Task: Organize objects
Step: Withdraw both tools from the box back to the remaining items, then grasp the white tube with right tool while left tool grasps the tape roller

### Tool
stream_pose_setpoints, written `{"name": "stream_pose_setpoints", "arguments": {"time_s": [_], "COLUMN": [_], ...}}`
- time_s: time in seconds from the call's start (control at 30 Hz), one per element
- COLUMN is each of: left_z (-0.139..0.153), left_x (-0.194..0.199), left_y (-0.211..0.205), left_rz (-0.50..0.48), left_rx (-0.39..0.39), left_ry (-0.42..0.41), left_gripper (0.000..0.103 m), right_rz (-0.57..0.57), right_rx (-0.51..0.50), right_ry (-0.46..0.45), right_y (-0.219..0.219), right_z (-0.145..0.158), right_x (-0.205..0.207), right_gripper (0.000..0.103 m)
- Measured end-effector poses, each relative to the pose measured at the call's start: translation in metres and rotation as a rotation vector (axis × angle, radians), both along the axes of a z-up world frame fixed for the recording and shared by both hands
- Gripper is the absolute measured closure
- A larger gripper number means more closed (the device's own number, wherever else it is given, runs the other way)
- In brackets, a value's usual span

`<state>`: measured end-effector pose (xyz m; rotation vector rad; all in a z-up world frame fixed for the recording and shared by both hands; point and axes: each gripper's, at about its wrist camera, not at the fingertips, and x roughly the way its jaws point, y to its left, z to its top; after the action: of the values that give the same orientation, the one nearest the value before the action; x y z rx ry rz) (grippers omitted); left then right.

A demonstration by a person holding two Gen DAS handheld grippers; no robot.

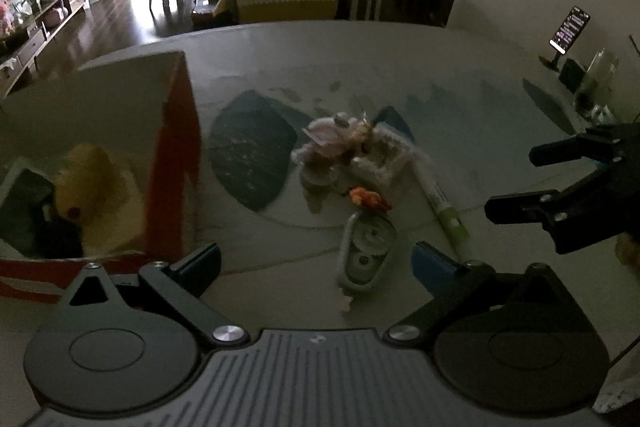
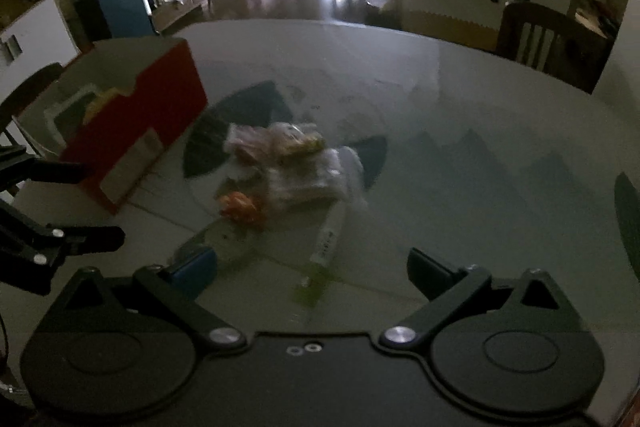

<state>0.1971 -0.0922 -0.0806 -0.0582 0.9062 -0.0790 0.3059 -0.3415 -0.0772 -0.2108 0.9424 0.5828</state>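
Both tongs [image 1: 316, 263] [image 2: 312, 267] released, empty; ahead, light rigid tape dispenser [image 1: 366, 253], best gripped across narrow sides.

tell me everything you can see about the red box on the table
The red box is an open-topped cardboard carton, red outside and pale inside, with a pale label patch on one long side in the right wrist view. It sits upright near the table edge, left of the loose pile of small items, apart from them. Inside lie a yellow plush toy and a dark flat item with a pale rim. Neither claw touches it; both are open.
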Motion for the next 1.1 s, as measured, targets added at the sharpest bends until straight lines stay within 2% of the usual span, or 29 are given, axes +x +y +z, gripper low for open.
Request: {"name": "stream_pose_setpoints", "arguments": {"time_s": [0.13, 0.4, 0.8, 1.1], "left_z": [-0.017, -0.044, -0.062, -0.068], "left_x": [0.007, 0.026, 0.038, 0.04], "left_y": [-0.016, -0.033, -0.049, -0.056], "left_rz": [-0.024, -0.017, -0.041, -0.056], "left_rx": [0.046, 0.049, 0.078, 0.13], "left_ry": [0.004, 0.063, 0.045, 0.032], "left_gripper": [0.001, 0.001, 0.001, 0.001], "right_rz": [-0.005, -0.007, -0.009, 0.005], "right_rx": [-0.016, -0.056, -0.081, -0.08], "right_ry": [0.021, 0.052, 0.089, 0.117], "right_y": [-0.002, 0.004, 0.014, 0.02], "right_z": [-0.014, -0.038, -0.058, -0.064], "right_x": [0.008, 0.019, 0.033, 0.036], "right_gripper": [0.004, 0.007, 0.015, 0.034]}}
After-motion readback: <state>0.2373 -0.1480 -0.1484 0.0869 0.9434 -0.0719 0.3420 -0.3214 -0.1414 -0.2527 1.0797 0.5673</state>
